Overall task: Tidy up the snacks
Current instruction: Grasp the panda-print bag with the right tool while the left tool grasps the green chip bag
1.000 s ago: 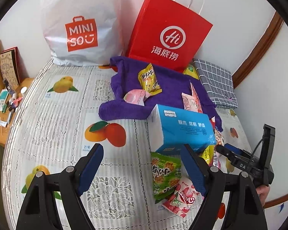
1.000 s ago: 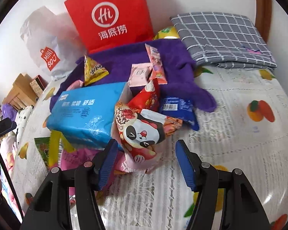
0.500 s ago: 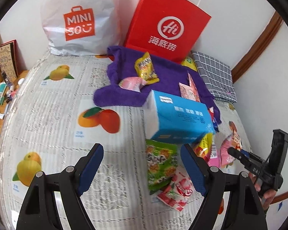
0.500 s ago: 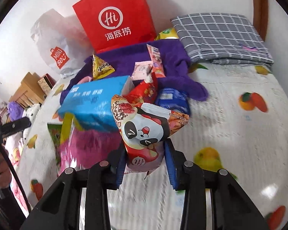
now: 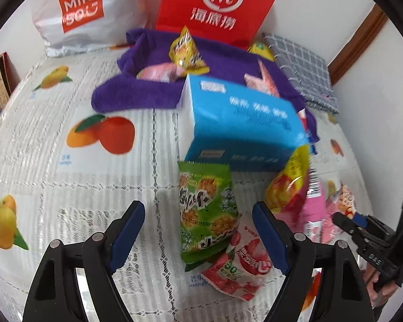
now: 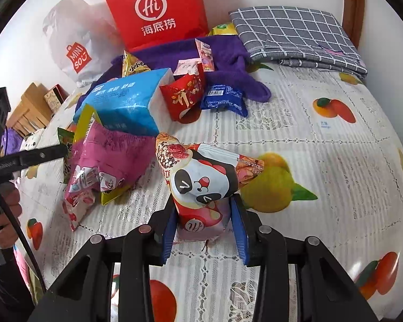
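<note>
Your right gripper (image 6: 204, 232) jaws pinch the panda-print foil snack bag (image 6: 204, 179) by its lower end, lifted clear of the pile for sorting; your left gripper (image 5: 198, 234) jaws gape empty around the green crinkled snack packet (image 5: 207, 209) on the fruit-print bed cover (image 5: 40, 161).

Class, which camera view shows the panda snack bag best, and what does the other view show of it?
The right wrist view: the panda bag fills the centre, clamped between the right hand-held gripper pads. The left wrist view catches only a sliver of it at the right edge.
</note>
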Demonstrator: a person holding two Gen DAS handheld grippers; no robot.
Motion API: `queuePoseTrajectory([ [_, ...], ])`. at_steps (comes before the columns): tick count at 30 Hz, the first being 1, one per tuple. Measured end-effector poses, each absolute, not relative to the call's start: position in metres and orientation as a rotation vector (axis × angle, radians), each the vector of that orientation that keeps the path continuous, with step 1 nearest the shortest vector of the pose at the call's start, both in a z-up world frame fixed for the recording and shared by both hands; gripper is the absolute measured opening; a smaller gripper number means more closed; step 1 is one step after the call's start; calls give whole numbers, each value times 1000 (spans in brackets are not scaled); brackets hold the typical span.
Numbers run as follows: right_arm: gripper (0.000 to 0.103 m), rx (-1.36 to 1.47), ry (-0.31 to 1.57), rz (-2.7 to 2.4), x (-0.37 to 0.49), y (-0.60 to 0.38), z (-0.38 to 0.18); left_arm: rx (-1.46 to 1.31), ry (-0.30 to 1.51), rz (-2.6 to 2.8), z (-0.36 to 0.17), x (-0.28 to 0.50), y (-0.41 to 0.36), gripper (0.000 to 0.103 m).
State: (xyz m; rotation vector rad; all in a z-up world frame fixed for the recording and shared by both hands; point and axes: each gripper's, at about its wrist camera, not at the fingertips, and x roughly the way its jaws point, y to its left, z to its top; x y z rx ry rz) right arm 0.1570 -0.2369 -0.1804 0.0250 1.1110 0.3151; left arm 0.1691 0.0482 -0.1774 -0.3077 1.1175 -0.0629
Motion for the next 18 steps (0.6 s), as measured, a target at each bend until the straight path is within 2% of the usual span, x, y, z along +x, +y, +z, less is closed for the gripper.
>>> queuePoseTrajectory([
  [3, 38, 36, 1105, 318, 159, -237, -181, -312, 1133, -56, -186, 172, 44, 79],
  [5, 38, 49, 1105, 319, 160, -238, -182, -307, 1128, -52, -187, 173, 43, 65],
  [6, 39, 56, 1104, 320, 160, -239, -183, -302, 1129, -54, -187, 173, 43, 62],
  [8, 39, 66, 1102, 322, 161, -240, -183, -307, 1126, -68, -186, 171, 46, 48],
  [9, 39, 70, 1101, 322, 161, -240, -184, -307, 1124, -62, -184, 170, 48, 46],
  [15, 49, 75, 1106, 324, 162, -239, -190, -250, 1128, 9, -180, 166, 56, 46],
  [18, 51, 65, 1119, 318, 165, -238, -196, -243, 1122, 9, -183, 167, 55, 50],
])
